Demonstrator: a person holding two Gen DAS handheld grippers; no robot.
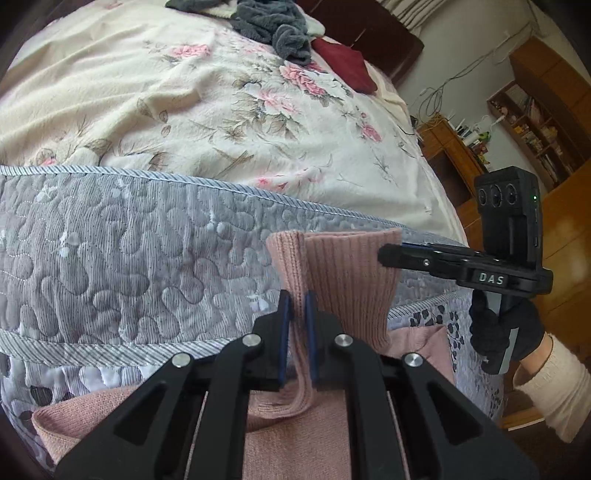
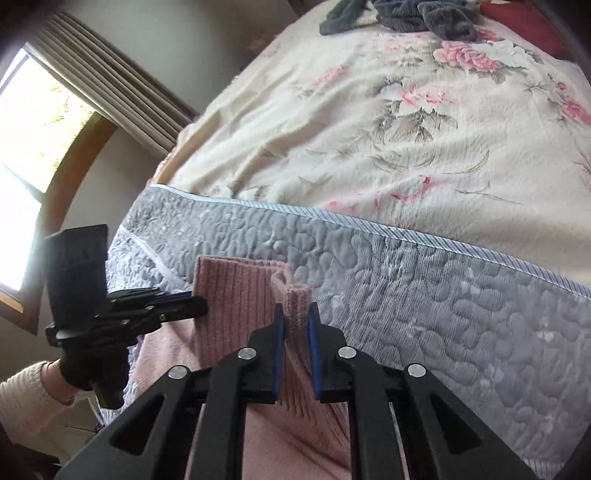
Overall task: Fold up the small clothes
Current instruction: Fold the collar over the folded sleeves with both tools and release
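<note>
A pink ribbed knit garment [image 1: 347,280] hangs in front of the grey quilted edge of the bed. My left gripper [image 1: 298,299] is shut on one top corner of its ribbed band. The right gripper [image 1: 384,254] shows at the right of the left wrist view, pinching the band's other end. In the right wrist view the right gripper [image 2: 296,314] is shut on a bunched fold of the pink garment [image 2: 240,295], and the left gripper [image 2: 199,304] grips the band's left edge. The band is stretched between both. The garment's lower part droops below the jaws.
A cream floral blanket [image 1: 184,110] covers the bed beyond a grey quilted cover [image 1: 129,258]. Dark grey clothes [image 1: 273,26] and a maroon cloth [image 1: 347,62] lie at the far end. Wooden shelves [image 1: 535,122] stand right; a curtained window [image 2: 44,122] is left.
</note>
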